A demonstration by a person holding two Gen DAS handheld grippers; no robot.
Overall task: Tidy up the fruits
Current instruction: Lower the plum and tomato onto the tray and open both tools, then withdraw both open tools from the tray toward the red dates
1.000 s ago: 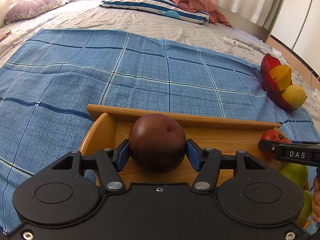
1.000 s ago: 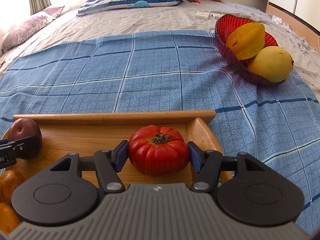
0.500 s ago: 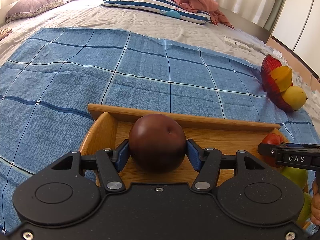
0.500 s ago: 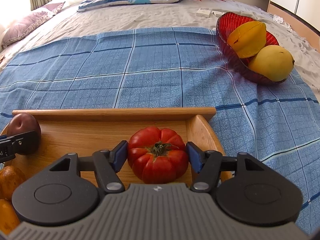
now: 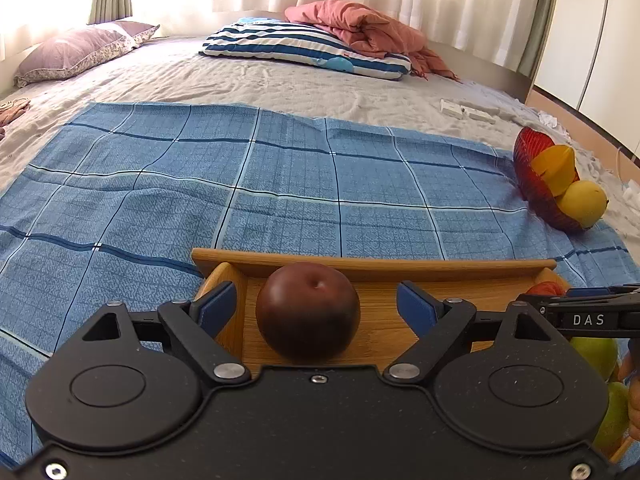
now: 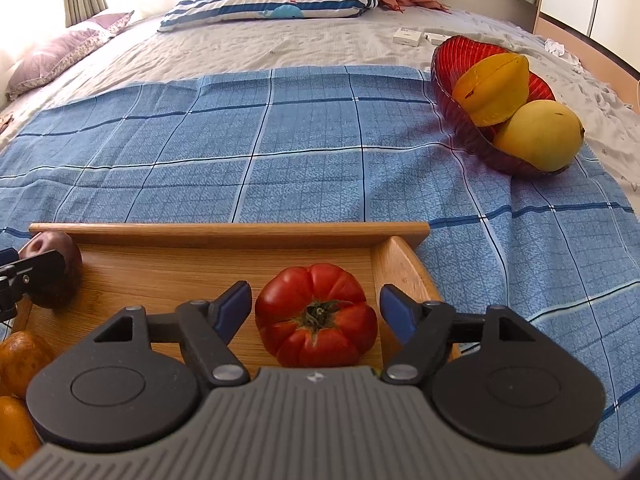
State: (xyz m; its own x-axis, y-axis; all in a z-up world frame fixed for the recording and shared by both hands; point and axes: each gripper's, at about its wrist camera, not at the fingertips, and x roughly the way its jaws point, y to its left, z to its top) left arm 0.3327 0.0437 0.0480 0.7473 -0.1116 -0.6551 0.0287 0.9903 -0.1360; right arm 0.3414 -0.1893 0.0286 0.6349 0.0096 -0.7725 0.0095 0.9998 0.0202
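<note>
While both of my grippers are pointing down into it, a bed (image 5: 304, 92) is filling each view, stretching far beyond the fingers, with a striped pillow (image 5: 308, 50) and a bundled pink blanket (image 5: 360, 26) lying at its far end. Ahead of my fingers, a blue checked cloth (image 6: 280, 140) is covering the near part of the bed. On that cloth, directly under both grippers, a wooden tray (image 6: 228, 234) is sitting with its far wall just past my fingertips. Far ahead and to the right of my right gripper, a red glass bowl (image 6: 456, 56) is resting on the cloth, holding a yellow starfruit (image 6: 492, 88) and a round yellow fruit (image 6: 540, 134).

My left gripper (image 5: 316, 306) is standing open; its jaws have just been opening, and a dark brown-red round fruit (image 5: 308, 312) is sitting on the tray floor between the blue pads, with a gap on each side. My right gripper (image 6: 316, 306) is also standing open, its jaws just having been opening, and a ribbed red tomato (image 6: 316, 316) is lying on the tray between its pads, untouched by either. Left of my right fingers, orange fruits (image 6: 20, 364) are showing at the tray's near edge; right of my left fingers, green fruits (image 5: 596, 354) are peeking out.
</note>
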